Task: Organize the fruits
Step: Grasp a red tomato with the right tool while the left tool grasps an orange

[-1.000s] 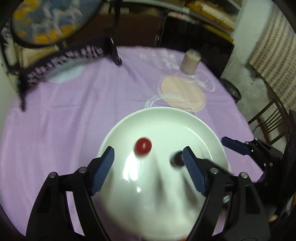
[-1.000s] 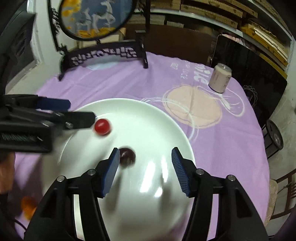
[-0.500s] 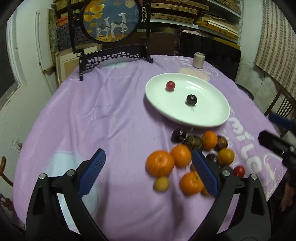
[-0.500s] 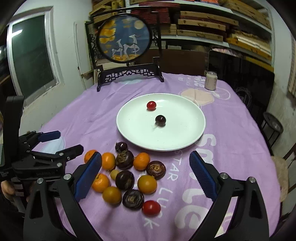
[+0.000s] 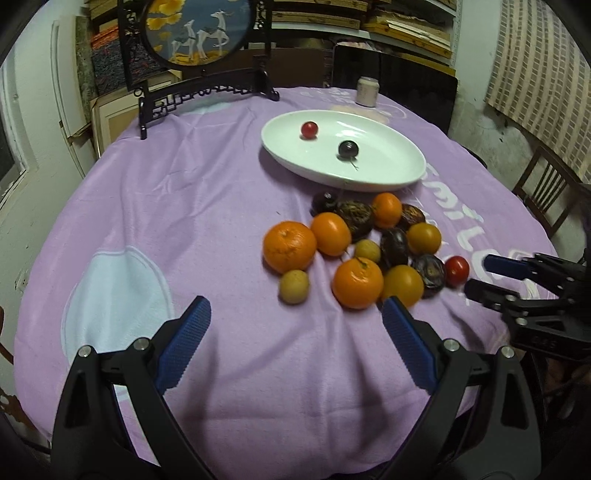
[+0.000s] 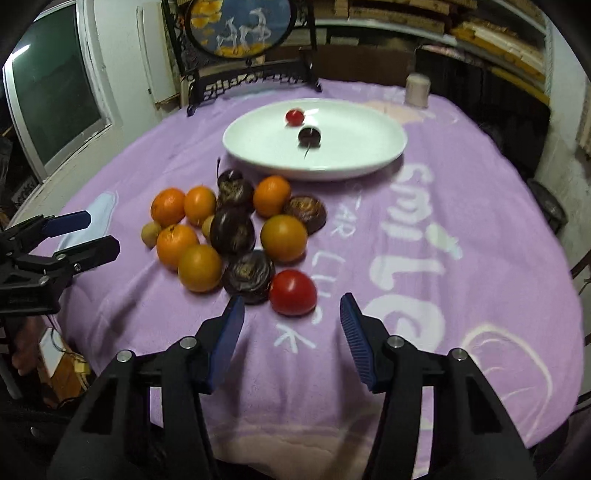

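Left wrist view is filled by a round table draped in a purple cloth (image 5: pixel 184 206), on which everything else is laid. At the far edge a framed deer picture on a dark stand (image 5: pixel 201 33) is set upright, with a small pale cup (image 5: pixel 367 91) to its right. A white plate (image 5: pixel 388 162) is placed past the middle of the table, and two items are held in it, apart from each other: a small red tomato (image 5: pixel 309 129) and a dark round fruit (image 5: pixel 348 148) with a thin stem. Just in front of the plate a pile of fruit (image 5: pixel 362 243) is gathered on the cloth, made up of oranges, dark wrinkled fruits and small yellow ones, many touching. A larger red tomato (image 6: pixel 293 292) is seen at the near edge of that pile, touching a dark wrinkled fruit.

The left gripper (image 5: pixel 295 319) is held low over bare cloth in front of the pile, its jaws spread wide with nothing between them. The right gripper (image 6: pixel 291 314) is likewise spread and empty, with the larger red tomato lying just ahead of its gap.
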Available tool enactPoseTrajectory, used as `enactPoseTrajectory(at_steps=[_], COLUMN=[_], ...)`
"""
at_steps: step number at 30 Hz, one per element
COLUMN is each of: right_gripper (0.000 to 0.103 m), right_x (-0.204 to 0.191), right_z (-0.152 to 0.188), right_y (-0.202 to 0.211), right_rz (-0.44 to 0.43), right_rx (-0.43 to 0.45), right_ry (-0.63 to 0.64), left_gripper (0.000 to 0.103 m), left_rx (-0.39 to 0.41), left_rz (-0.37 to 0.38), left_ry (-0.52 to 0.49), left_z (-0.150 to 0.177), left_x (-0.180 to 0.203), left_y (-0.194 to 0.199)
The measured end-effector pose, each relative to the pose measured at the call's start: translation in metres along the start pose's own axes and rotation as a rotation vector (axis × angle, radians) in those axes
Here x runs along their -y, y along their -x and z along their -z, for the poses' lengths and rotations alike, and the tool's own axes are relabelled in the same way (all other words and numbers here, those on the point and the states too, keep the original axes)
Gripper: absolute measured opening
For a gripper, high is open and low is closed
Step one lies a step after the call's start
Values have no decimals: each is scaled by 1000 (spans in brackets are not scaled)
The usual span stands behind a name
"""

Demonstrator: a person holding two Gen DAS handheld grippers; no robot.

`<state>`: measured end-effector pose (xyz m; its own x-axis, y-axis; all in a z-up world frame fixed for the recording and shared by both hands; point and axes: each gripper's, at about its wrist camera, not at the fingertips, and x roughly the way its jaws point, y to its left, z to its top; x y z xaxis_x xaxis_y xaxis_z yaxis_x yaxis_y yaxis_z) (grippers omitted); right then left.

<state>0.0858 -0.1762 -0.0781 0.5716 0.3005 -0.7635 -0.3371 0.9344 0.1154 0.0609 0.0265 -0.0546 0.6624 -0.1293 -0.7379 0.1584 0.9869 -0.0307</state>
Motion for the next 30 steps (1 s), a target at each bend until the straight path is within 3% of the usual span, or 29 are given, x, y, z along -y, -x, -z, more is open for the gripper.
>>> enactPoseTrajectory(at_steps=[2, 4, 6, 11, 17, 25, 27, 30], right_gripper=[51, 34, 33, 32, 32, 32, 32, 32], right_x=[2, 5, 8, 13, 27, 32, 31, 30], right_z=[0, 0, -2, 3, 17, 23, 23, 23], right_y=[-13, -24, -26, -10, 10, 15, 13, 13], right_rz=[2, -13, -28, -43, -24, -50, -56, -59], right_rx=[-13, -28, -15, -13, 1, 7, 2, -6], right_ry=[4, 3, 2, -29, -81, -96, -99, -102], left_gripper=[96, 96, 96, 92, 58, 53, 44, 41], left_rx=[-5, -16, -28, -64, -120, -139, -136, -130], left_rz=[-6, -13, -9, 21, 38, 57, 68, 70], left_ry=[-11, -19, -24, -42, -49, -31, -31, -32], left_z=[0, 1, 2, 5, 3, -8, -14, -20], left_x=[5, 8, 10, 20, 28, 34, 37, 43], left_y=[1, 0, -2, -10, -35, -58, -62, -66])
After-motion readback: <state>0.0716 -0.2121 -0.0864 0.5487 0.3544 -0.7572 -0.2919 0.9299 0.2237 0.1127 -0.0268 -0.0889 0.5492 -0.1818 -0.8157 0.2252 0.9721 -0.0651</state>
